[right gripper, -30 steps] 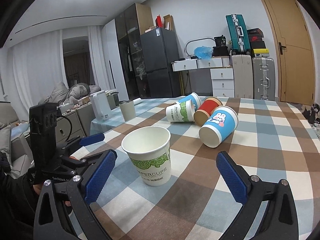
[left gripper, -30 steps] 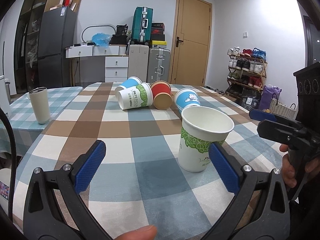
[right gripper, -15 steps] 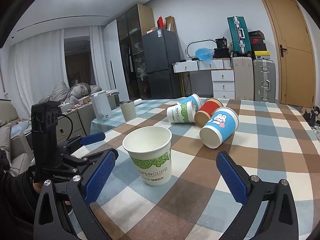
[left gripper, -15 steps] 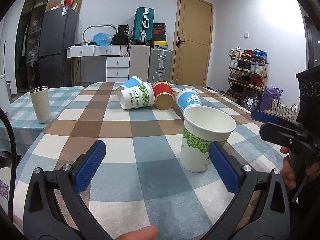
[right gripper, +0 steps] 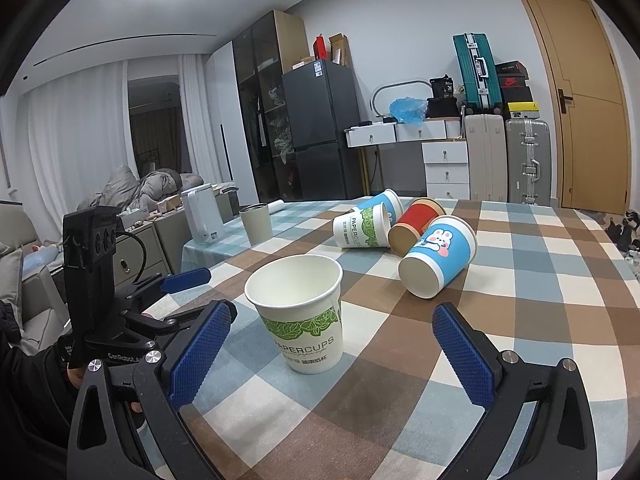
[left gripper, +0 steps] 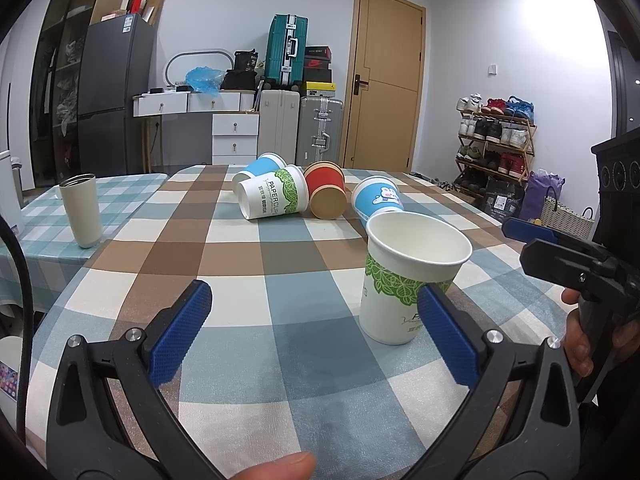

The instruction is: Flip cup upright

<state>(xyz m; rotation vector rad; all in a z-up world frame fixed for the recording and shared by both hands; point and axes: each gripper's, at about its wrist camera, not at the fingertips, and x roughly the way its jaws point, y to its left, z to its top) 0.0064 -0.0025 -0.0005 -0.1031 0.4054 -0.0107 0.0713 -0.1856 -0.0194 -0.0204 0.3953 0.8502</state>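
Note:
A white paper cup with green leaves [left gripper: 408, 276] [right gripper: 302, 312] stands upright on the checked table. Behind it several cups lie on their sides: a white-green one [left gripper: 274, 198] [right gripper: 362, 226], a red one [left gripper: 326, 194] [right gripper: 416, 220], a blue rabbit one [left gripper: 378, 200] [right gripper: 440, 254] and a plain blue one [left gripper: 256, 168] [right gripper: 380, 202]. My left gripper [left gripper: 316, 336] is open and empty, just in front and left of the upright cup. My right gripper [right gripper: 332, 356] is open and empty, with the cup between and beyond its pads. Each gripper shows in the other's view: right [left gripper: 560, 252], left [right gripper: 176, 292].
A beige tumbler [left gripper: 82, 210] [right gripper: 256, 226] stands upright on the adjoining blue-checked table at the left. A white kettle [right gripper: 202, 214] stands further left. Suitcases, drawers and a fridge line the back wall; a shoe rack [left gripper: 496, 144] stands at the right.
Both grippers have drifted slightly nearer the upright cup; it looks a little larger in both views. No cup has moved and both jaws stay open.

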